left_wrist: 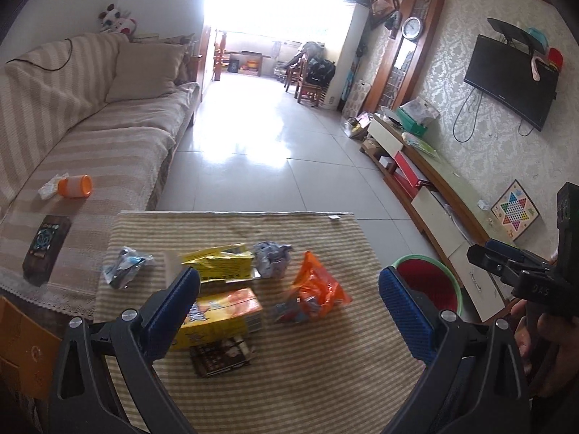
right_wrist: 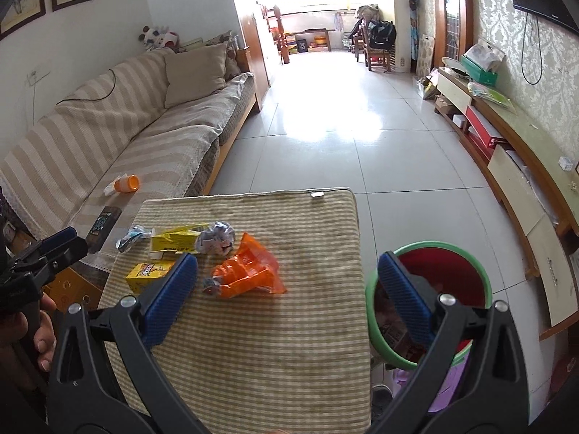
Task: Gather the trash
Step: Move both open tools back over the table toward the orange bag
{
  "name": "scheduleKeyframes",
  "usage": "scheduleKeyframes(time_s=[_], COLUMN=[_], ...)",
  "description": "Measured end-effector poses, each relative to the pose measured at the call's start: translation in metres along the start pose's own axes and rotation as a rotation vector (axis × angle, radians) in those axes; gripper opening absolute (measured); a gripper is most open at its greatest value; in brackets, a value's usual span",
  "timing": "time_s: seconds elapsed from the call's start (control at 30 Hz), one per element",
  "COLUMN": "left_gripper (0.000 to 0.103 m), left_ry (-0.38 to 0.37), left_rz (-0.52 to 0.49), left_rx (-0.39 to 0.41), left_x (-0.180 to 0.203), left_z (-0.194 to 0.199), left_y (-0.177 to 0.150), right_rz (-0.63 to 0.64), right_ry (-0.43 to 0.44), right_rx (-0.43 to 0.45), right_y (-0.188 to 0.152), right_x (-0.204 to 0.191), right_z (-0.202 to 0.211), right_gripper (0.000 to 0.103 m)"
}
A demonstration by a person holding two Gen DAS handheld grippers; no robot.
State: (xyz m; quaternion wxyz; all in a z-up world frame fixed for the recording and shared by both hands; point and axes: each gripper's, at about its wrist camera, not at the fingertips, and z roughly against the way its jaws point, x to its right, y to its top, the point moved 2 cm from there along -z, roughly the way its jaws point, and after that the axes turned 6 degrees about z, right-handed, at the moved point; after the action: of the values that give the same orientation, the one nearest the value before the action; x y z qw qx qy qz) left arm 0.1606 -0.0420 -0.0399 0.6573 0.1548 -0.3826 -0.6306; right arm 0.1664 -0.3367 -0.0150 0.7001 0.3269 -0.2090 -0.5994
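striped table cloth (left_wrist: 307, 379) | wrappers on it | tiled floor (left_wrist: 260, 137) (glare) | sofa (left_wrist: 72, 126)

We're clearly in someone's living room: striped sofa (left_wrist: 72, 115) with a cushion (left_wrist: 146, 72), wall-mounted TV (left_wrist: 510, 81), wall clock (left_wrist: 411, 28), low TV cabinet (right_wrist: 506, 137), tiled floor (right_wrist: 336, 126).

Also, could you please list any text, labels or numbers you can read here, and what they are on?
"DAS", faint and uncertain: raised letters on the body of the right gripper.
Yellow box: bold print, too blurred to read.
Yellow packet: dark print, blurred.
Dark packet on the sofa: unreadable.
Wall clock: numerals too small.
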Motion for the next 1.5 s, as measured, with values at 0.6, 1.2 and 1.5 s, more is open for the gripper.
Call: scheduleKeyframes(time_s=[0.6,1.2,1.5], left_gripper=[0.095,0.095,0.095], left_ry=[0.028,0.086,0.028], left_rz=[0.042,-0.246,-0.303], left_rx=[-0.152,-0.436,-0.565], left_x=[-0.080,-0.069,-0.077], left_z=[-0.007,-0.120,-0.164], left_y=[-0.051,-0.049,-0.050], right_rz=[0.137,0.065,0.035], right_ry=[0.071,0.096,0.109], right_rx=[-0.129,-0.230,-0.294], right_y=[-0.022,-0.036,-0.042], right_x=[-0.105,-0.082,-0.071], right_z=[-0.045,-0.108,-0.155], right_gripper=[0.098,0.098,0.098])
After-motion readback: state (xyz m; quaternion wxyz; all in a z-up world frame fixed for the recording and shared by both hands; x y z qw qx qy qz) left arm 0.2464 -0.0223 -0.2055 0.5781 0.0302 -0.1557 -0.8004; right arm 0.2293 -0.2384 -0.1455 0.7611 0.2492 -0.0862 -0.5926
